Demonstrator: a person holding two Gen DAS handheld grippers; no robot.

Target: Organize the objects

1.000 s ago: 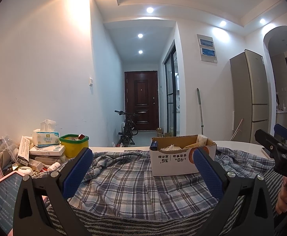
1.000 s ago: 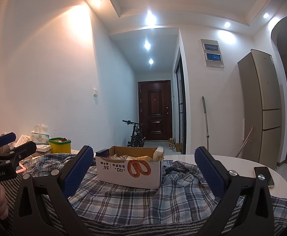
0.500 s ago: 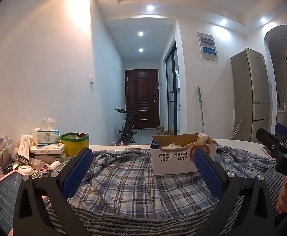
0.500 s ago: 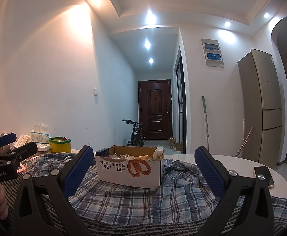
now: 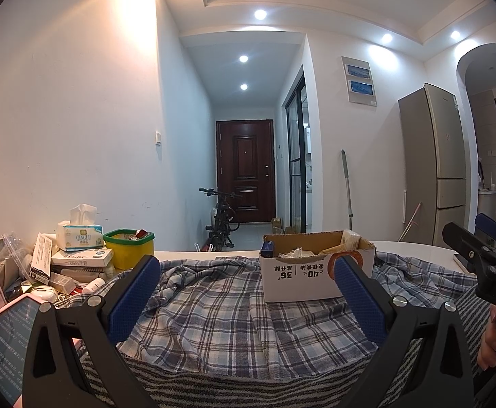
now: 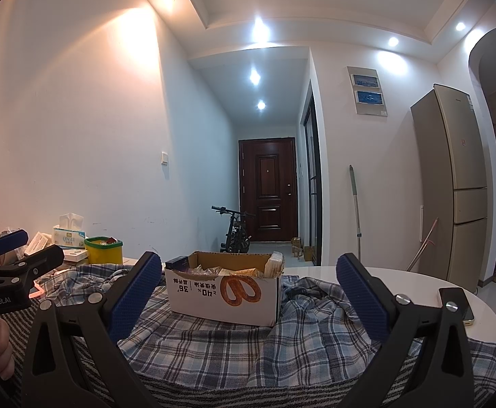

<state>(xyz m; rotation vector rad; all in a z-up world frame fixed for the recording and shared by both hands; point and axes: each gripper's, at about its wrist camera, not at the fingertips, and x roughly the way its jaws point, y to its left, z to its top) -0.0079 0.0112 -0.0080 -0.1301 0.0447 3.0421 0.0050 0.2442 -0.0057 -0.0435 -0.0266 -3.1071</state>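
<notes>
**Both grippers waiting wide over the shirt**

The person is holding the left gripper (image 5: 246, 297) and the right gripper (image 6: 248, 294) side by side, low over the table's near edge, each with its blue pads spread wide and nothing between them. I am judging this as a pause to line up before reaching, since neither tool is touching anything.

A plaid shirt (image 5: 220, 309) is lying rumpled across a striped cloth (image 5: 234, 386), directly ahead of and beneath both pairs of fingers. A cardboard box (image 6: 224, 290) is sitting on top of the shirt, pinning its far part; it is standing just beyond the fingertips, a little toward the right gripper's left pad.

Off to the left, a yellow tub (image 5: 129, 248) and a tissue box (image 5: 80, 236) are crowding a pile of clutter, well apart from either tool. A phone (image 6: 465, 309) is resting on the white table (image 6: 418, 280) at the right.
</notes>
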